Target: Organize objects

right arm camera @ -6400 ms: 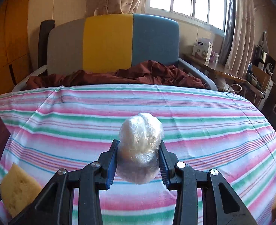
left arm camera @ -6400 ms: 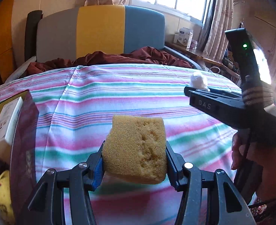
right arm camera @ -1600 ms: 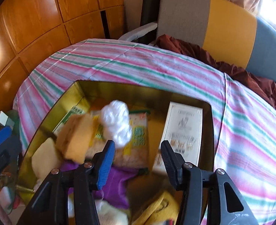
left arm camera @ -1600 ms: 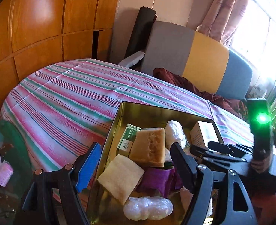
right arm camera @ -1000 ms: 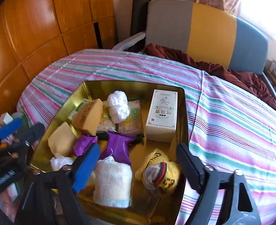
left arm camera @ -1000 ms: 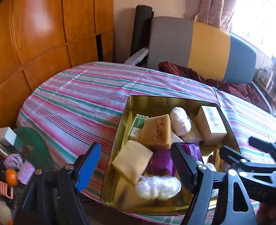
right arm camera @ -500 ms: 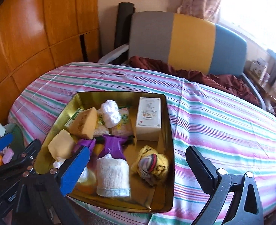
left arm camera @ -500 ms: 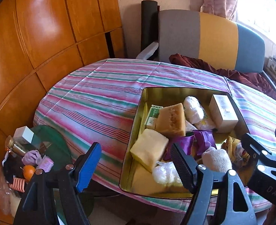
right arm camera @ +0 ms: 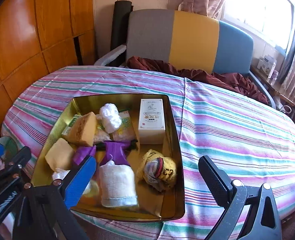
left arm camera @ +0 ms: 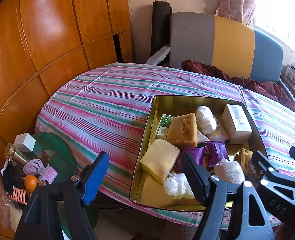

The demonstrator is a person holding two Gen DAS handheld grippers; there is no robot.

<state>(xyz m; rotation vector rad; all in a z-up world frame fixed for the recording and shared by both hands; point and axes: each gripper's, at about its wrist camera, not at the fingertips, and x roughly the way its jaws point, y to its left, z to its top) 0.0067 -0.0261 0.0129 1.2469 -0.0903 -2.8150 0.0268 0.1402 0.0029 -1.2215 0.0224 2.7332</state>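
Note:
A gold metal tin (right arm camera: pixel 172 132) (left arm camera: pixel 145 132) sits on the striped tablecloth near its front edge. Inside lie an orange sponge (right arm camera: pixel 83 129) (left arm camera: pixel 183 131), a pale yellow sponge (left arm camera: pixel 160 160) (right arm camera: pixel 59 156), a white plastic-wrapped ball (right arm camera: pixel 110 117) (left arm camera: pixel 205 119), a white box (right arm camera: pixel 151 120) (left arm camera: pixel 236 123), purple packets (right arm camera: pixel 115 152), a white rolled towel (right arm camera: pixel 117 184) and a yellow knitted item (right arm camera: pixel 159 173). My left gripper (left arm camera: pixel 145 172) is open and empty, above the tin's front left corner. My right gripper (right arm camera: pixel 148 180) is open and empty, above the tin's front edge.
A grey, yellow and blue sofa back (right arm camera: pixel 189 38) with a dark red cloth (right arm camera: pixel 187 73) stands behind the table. Wooden wall panels (left arm camera: pixel 47 30) are on the left. A low green side table (left arm camera: pixel 53 154) with small clutter stands left of the table edge.
Both grippers, earlier shut on the orange sponge and the wrapped ball, have let them go in the tin and have drawn back and up; more of the table shows now.

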